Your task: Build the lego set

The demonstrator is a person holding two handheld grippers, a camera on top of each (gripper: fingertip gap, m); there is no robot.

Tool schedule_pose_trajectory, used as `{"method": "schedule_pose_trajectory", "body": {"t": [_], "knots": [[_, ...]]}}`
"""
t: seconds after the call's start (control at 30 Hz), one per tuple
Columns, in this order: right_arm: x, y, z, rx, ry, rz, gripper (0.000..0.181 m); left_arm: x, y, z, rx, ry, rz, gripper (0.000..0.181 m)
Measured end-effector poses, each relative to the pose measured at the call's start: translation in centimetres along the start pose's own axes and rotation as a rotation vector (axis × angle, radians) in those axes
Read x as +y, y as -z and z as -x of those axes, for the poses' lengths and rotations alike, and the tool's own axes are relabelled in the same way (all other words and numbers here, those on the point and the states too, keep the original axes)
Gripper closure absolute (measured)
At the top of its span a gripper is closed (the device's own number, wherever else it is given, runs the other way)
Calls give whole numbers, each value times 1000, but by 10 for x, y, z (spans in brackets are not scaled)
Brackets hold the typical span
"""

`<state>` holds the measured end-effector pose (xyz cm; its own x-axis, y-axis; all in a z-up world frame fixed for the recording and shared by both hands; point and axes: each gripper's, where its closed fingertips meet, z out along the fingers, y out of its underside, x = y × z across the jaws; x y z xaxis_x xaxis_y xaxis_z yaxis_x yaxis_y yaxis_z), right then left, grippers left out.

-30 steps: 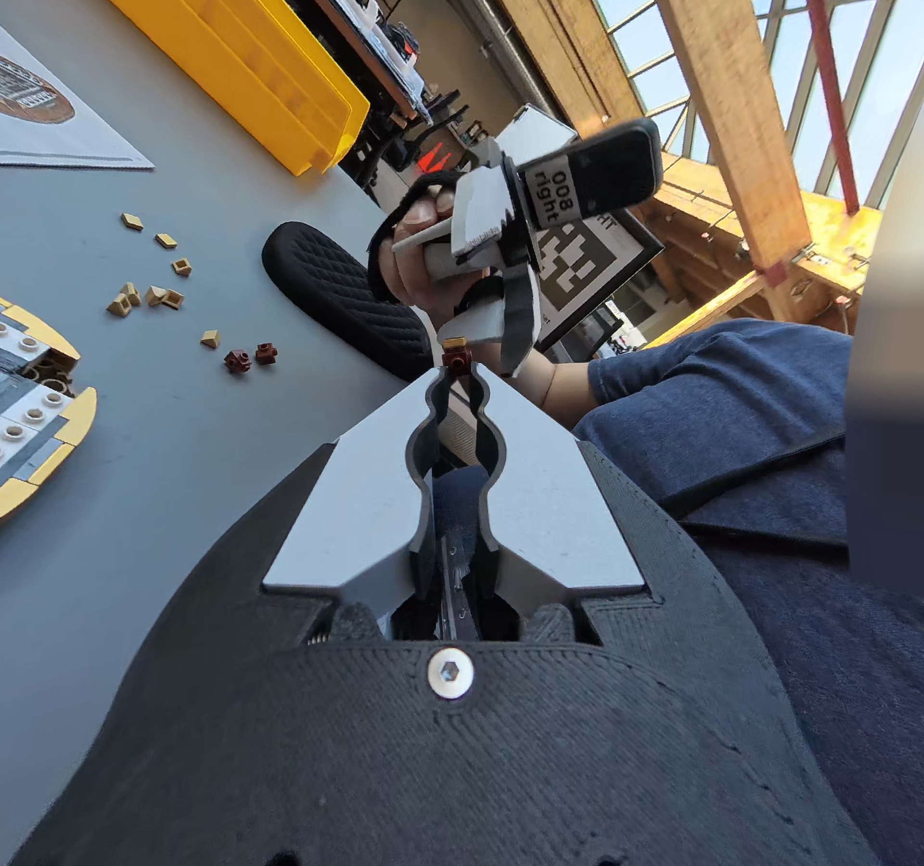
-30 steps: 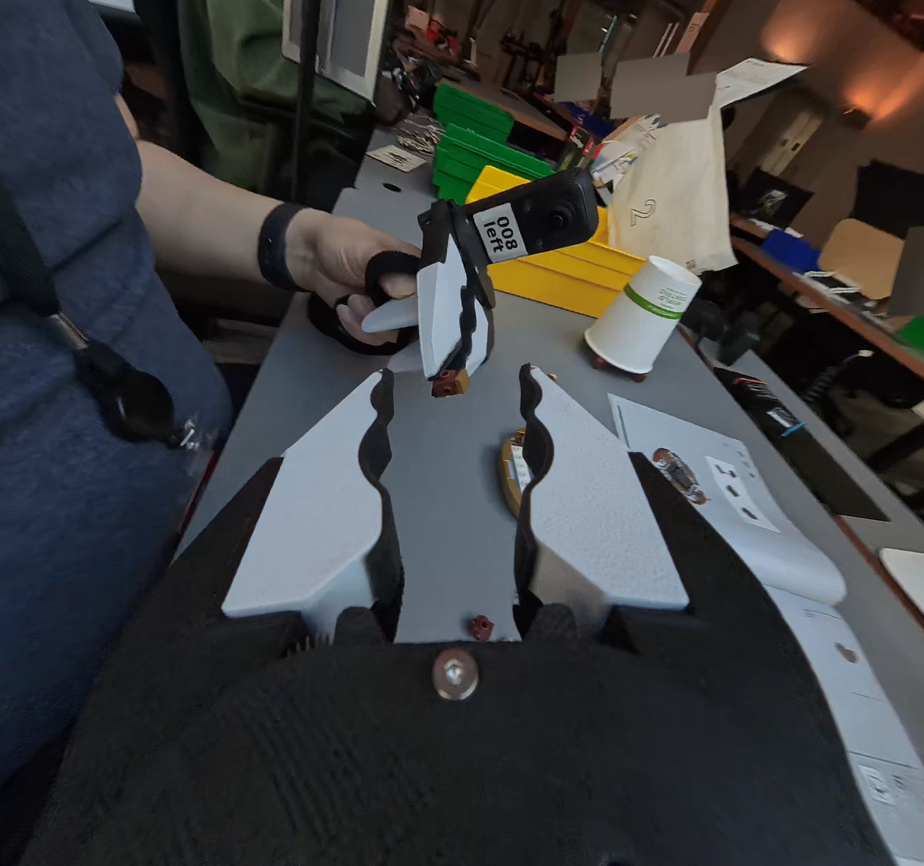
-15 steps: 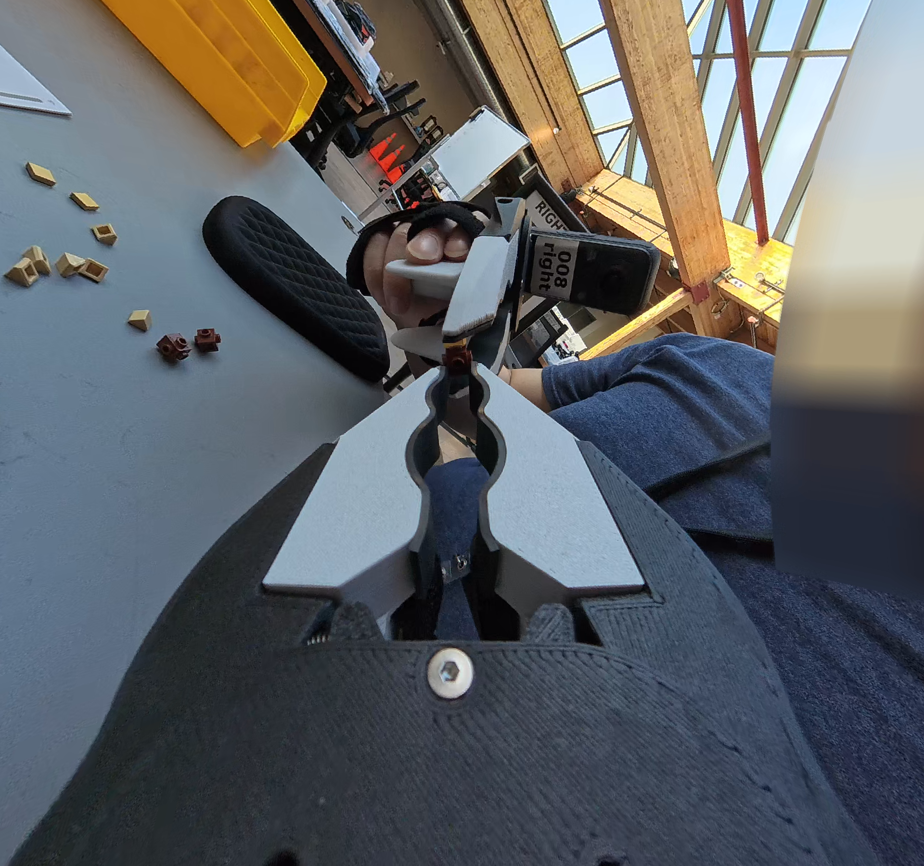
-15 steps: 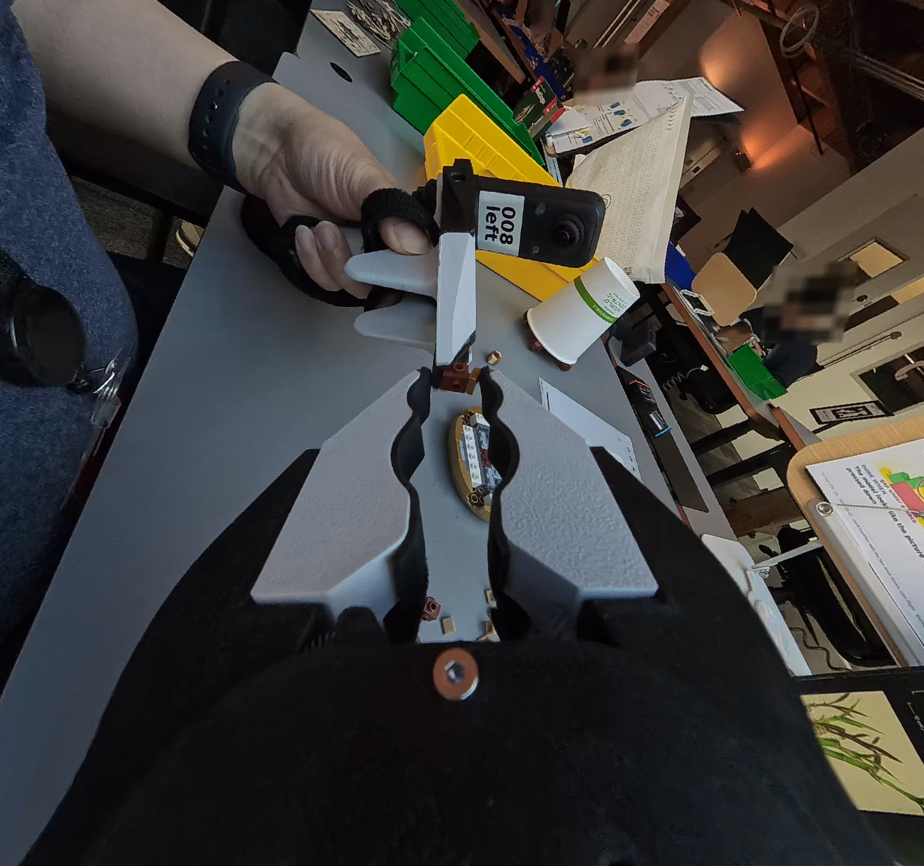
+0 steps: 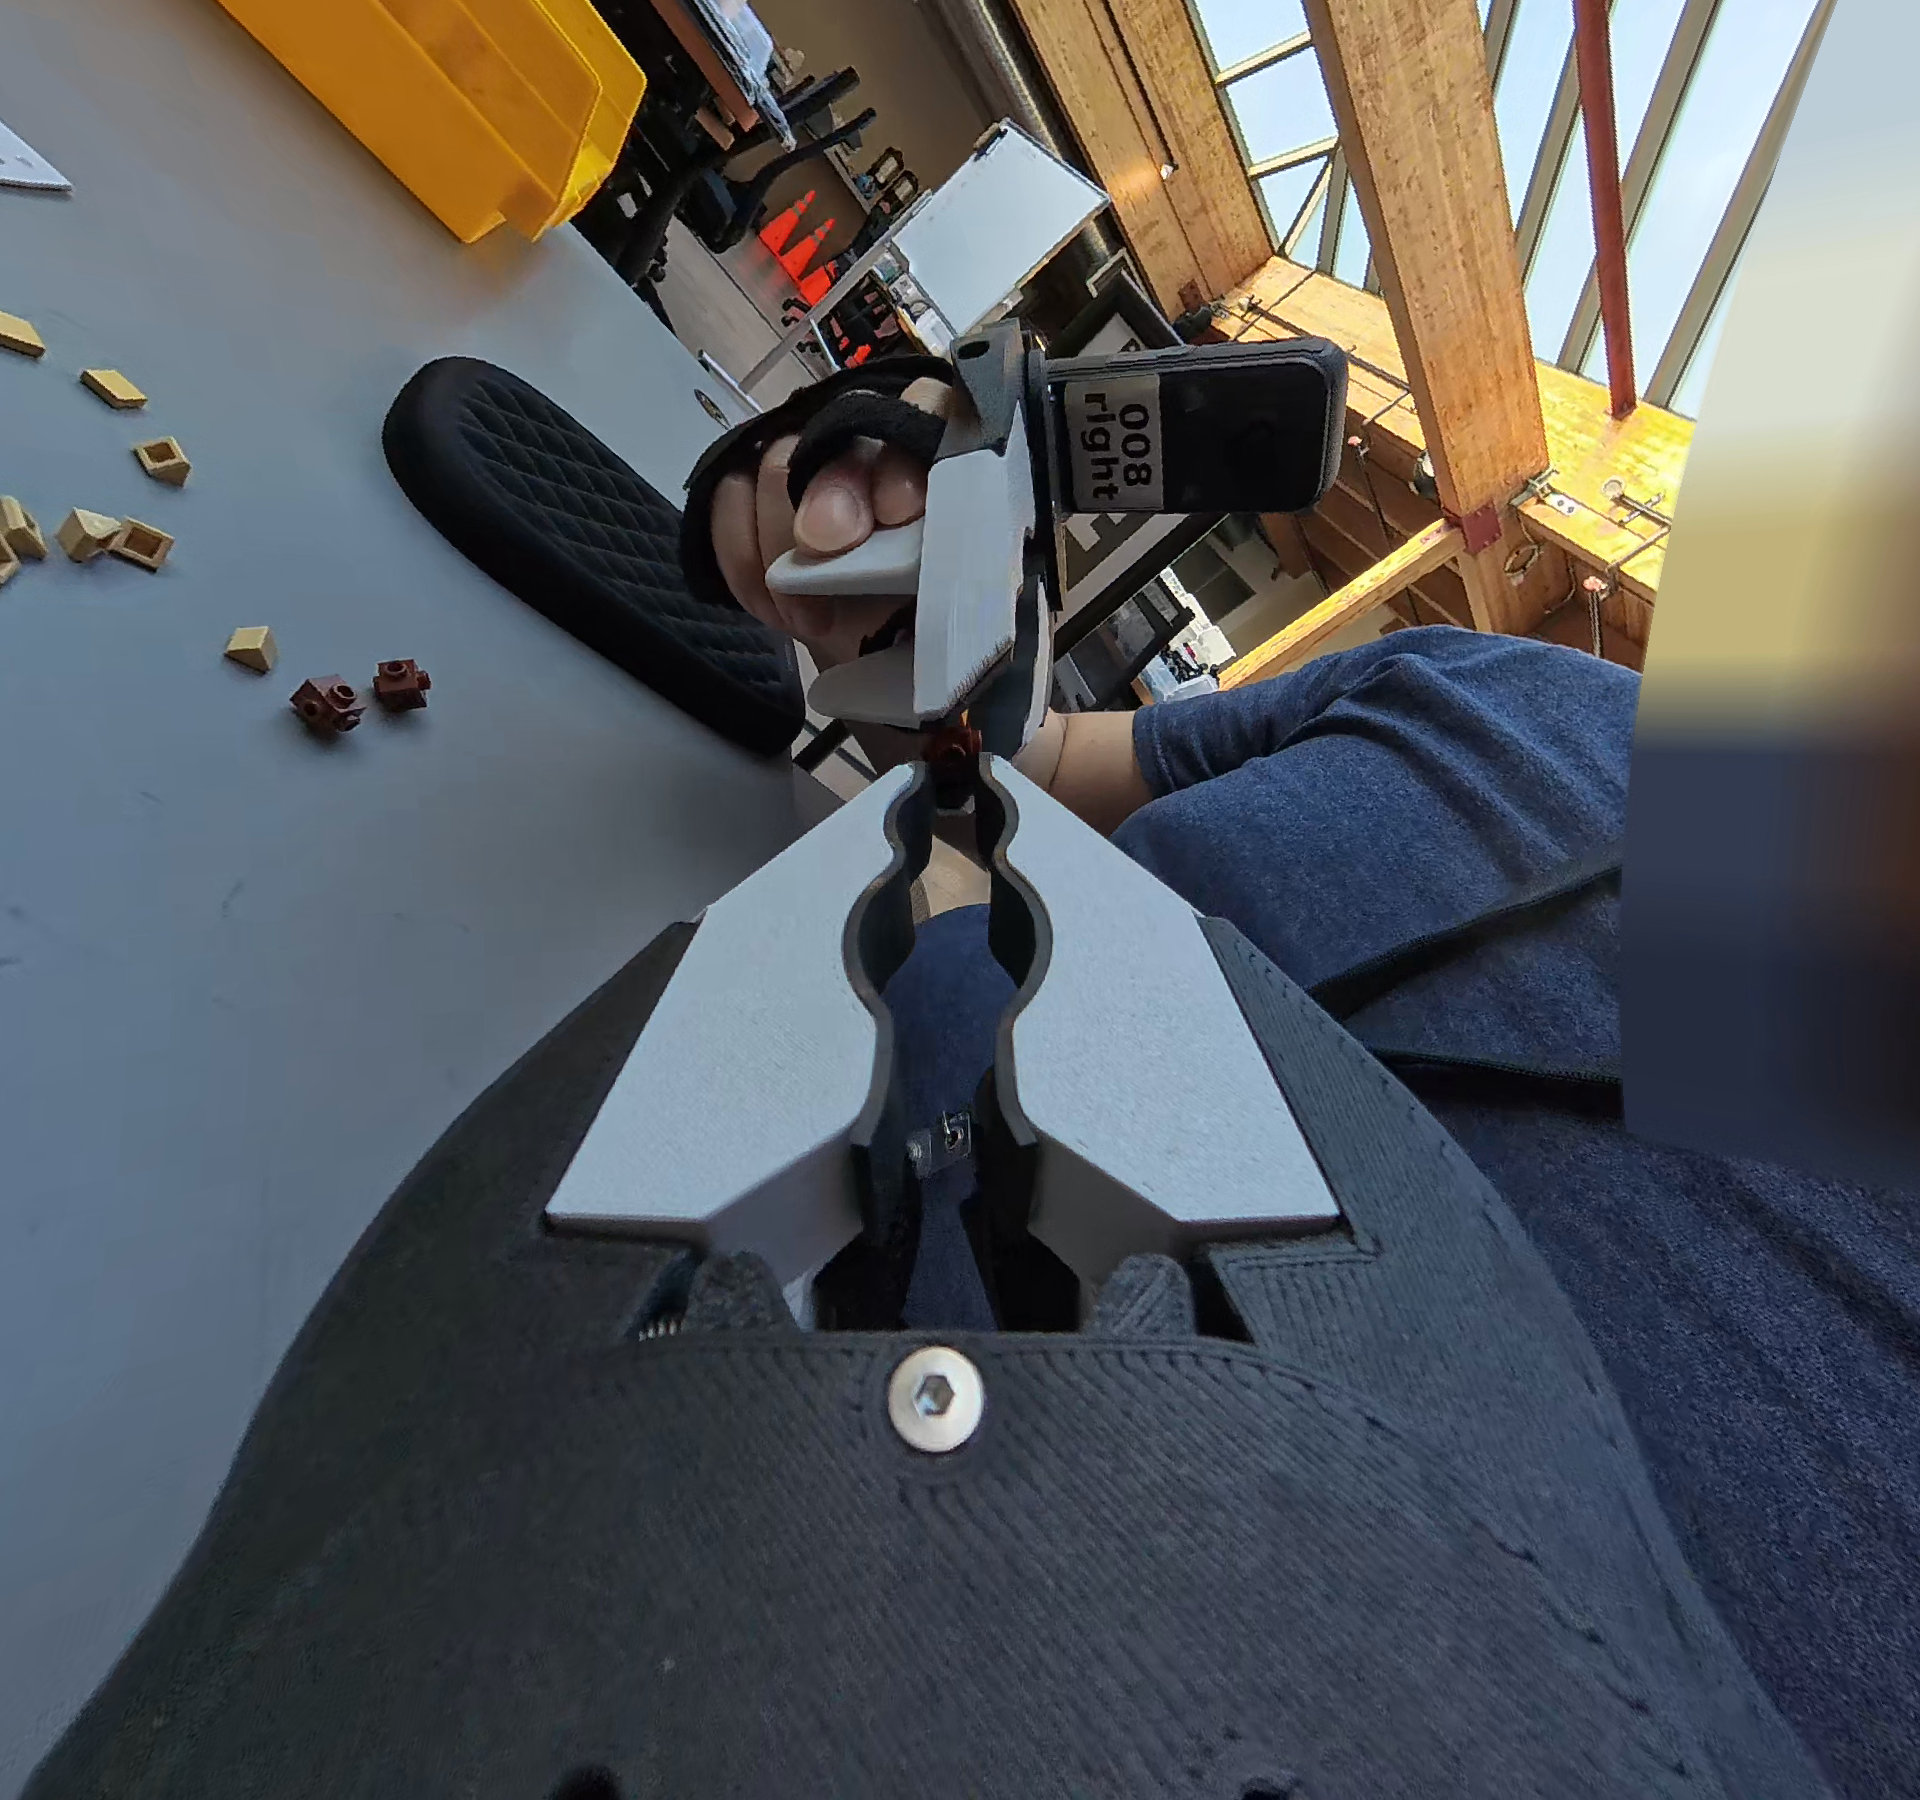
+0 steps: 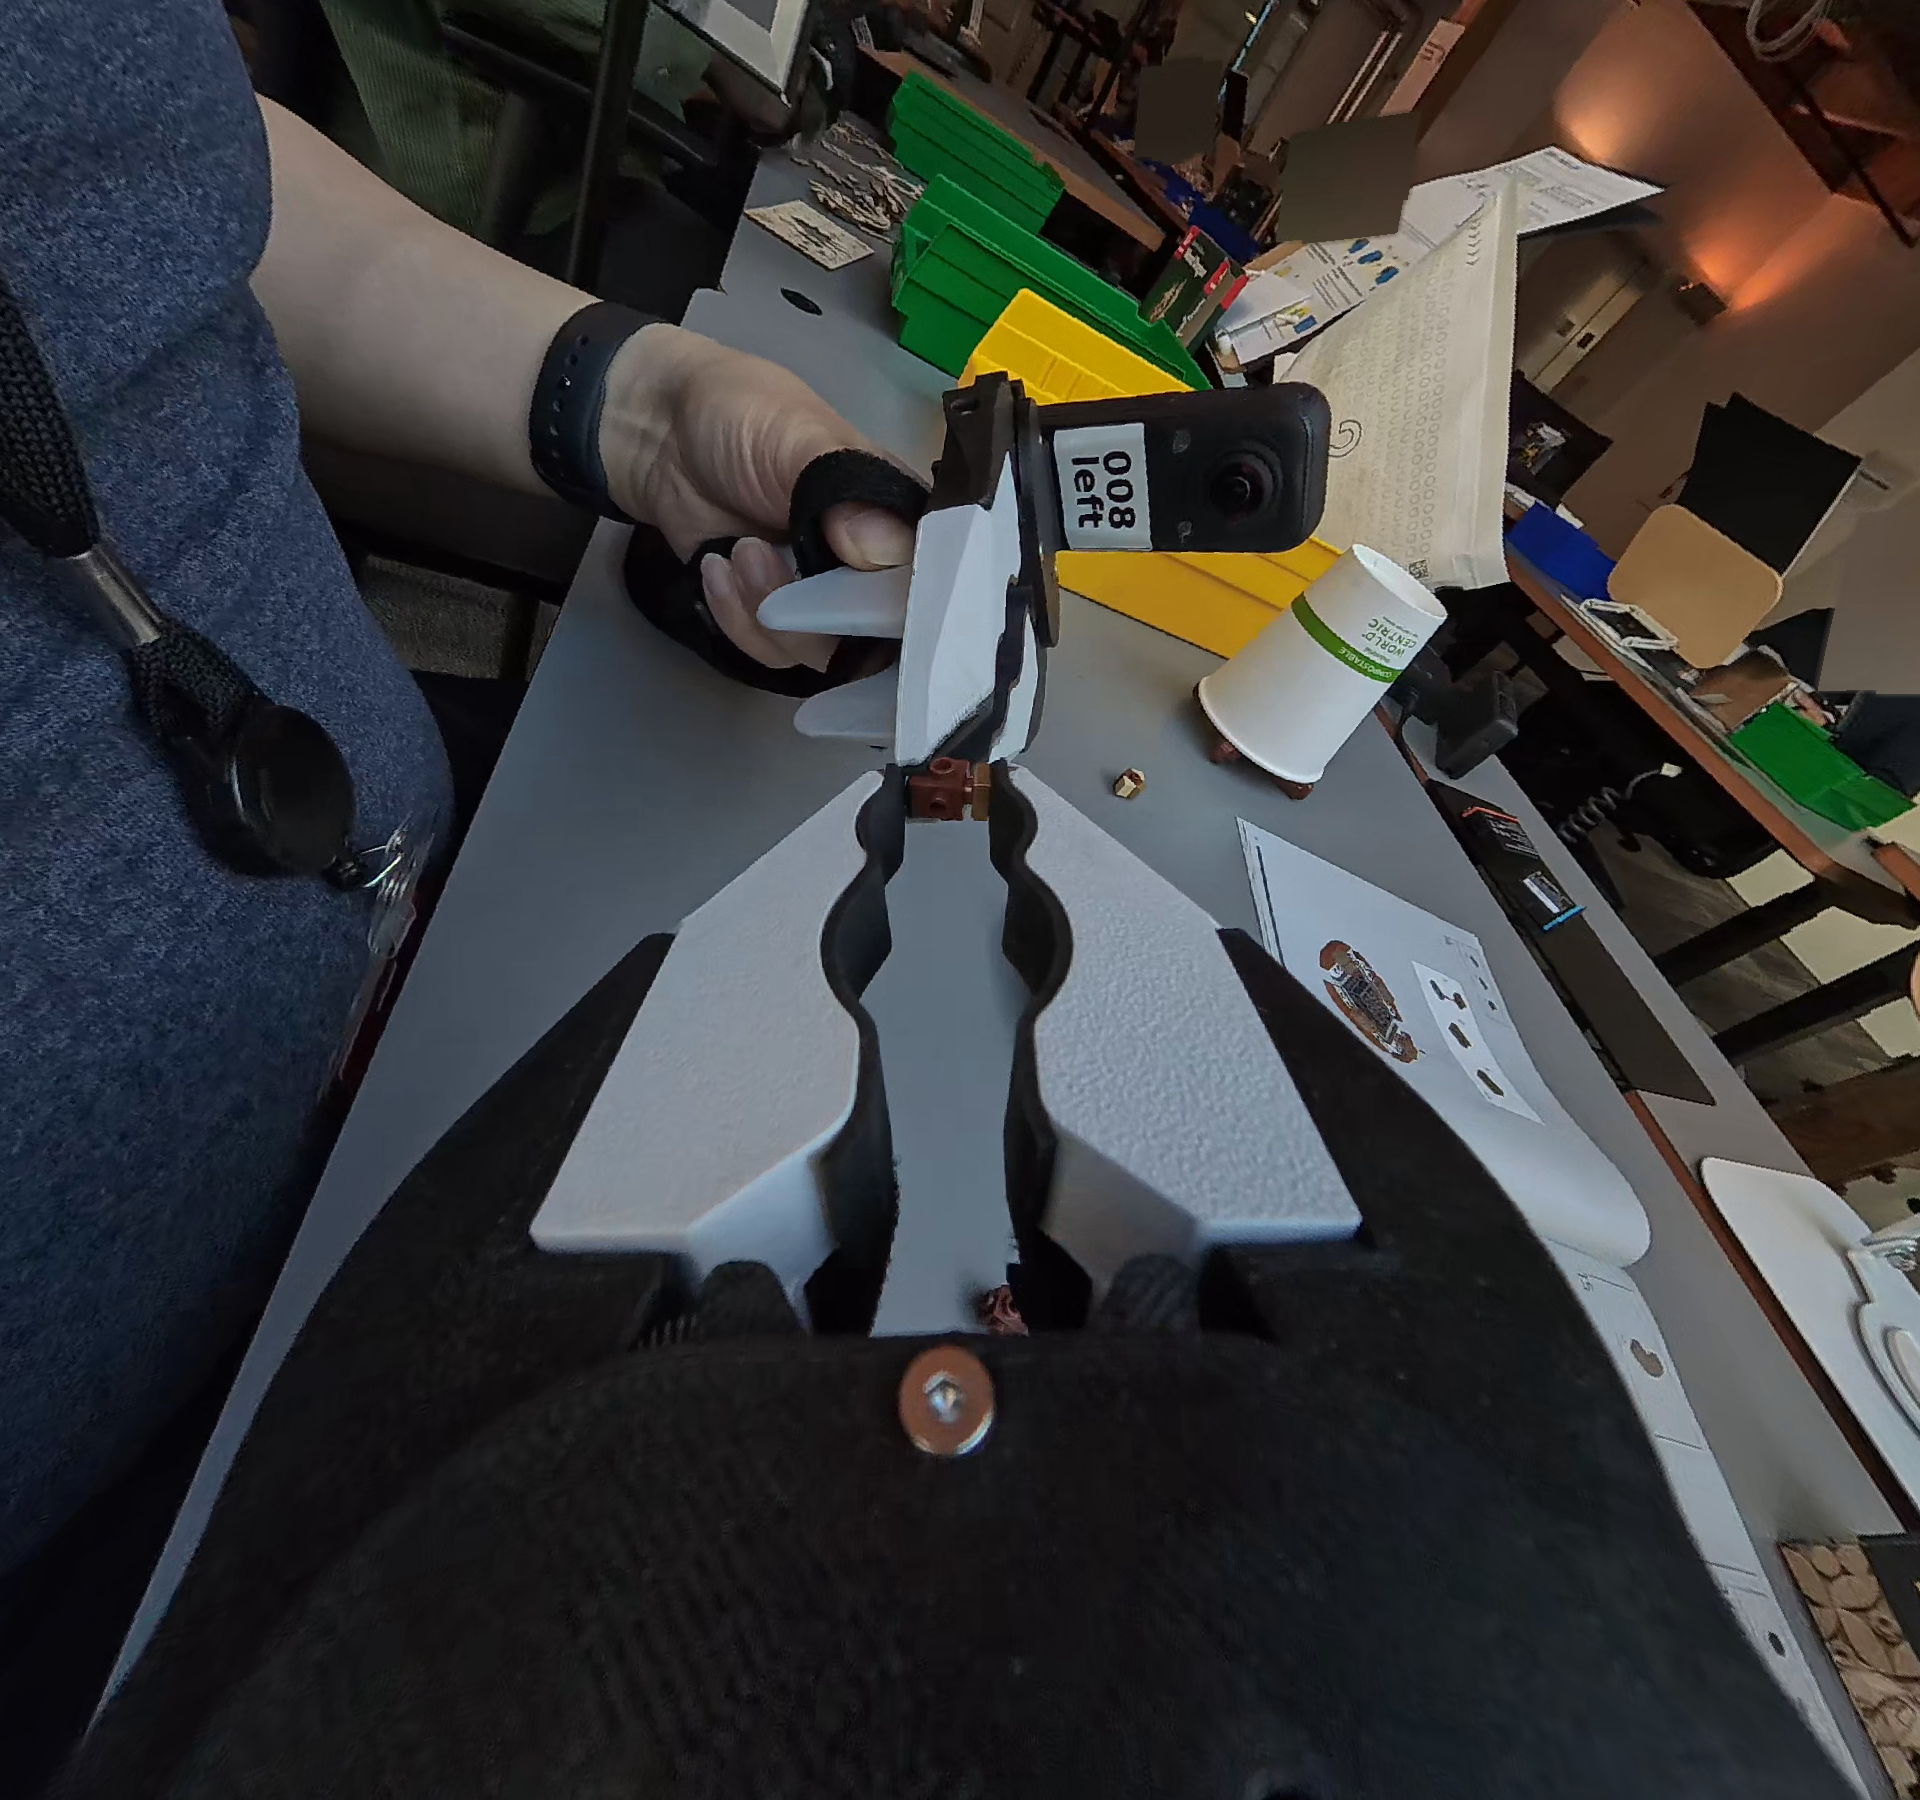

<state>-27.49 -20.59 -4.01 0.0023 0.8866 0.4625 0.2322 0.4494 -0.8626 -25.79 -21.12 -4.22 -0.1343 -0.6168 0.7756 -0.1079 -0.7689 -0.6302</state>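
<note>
Item: brown brick w/ tan piece [image 6: 943, 798], held in mid-air above grey table [image 6: 665, 815], 12 o'clock in both wrist views.
Left gripper [image 5: 948, 782]: clamped on it.
Right gripper [image 6: 945, 803]: also clamped, tips meeting the left's.
Handling (est.): light, rigid, slick; grip flat sides, not studs.
Spares: brown bricks [image 5: 358, 696], 9 o'clock.

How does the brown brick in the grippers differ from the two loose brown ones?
The held brown brick is off the table, pinched by left gripper and right gripper; the loose brown bricks lie on it. The held one has a tan piece joined on; the loose ones are bare. Same colour, similar size.
</note>
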Motion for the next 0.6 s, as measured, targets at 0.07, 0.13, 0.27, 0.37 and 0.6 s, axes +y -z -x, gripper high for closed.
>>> {"method": "schedule_pose_trajectory", "body": {"t": [0.07, 0.13, 0.27, 0.37, 0.6], "knots": [[0, 1, 0, -2, -11, -8, 167, 0, 0, -1, 3, -1, 4, 176], [-1, 1, -2, 24, 1, -15, 167, -2, 0, -1, 13, 7, -8, 176], [-2, 1, -4, 72, 29, -21, 167, -3, 1, -2, 27, 14, -18, 175], [-3, 1, -3, 78, 29, -27, 167, -2, 1, -2, 52, 33, -26, 175], [-2, -1, -5, 95, 54, 14, 167, -4, 3, -1, 85, 59, -72, 175]]}}
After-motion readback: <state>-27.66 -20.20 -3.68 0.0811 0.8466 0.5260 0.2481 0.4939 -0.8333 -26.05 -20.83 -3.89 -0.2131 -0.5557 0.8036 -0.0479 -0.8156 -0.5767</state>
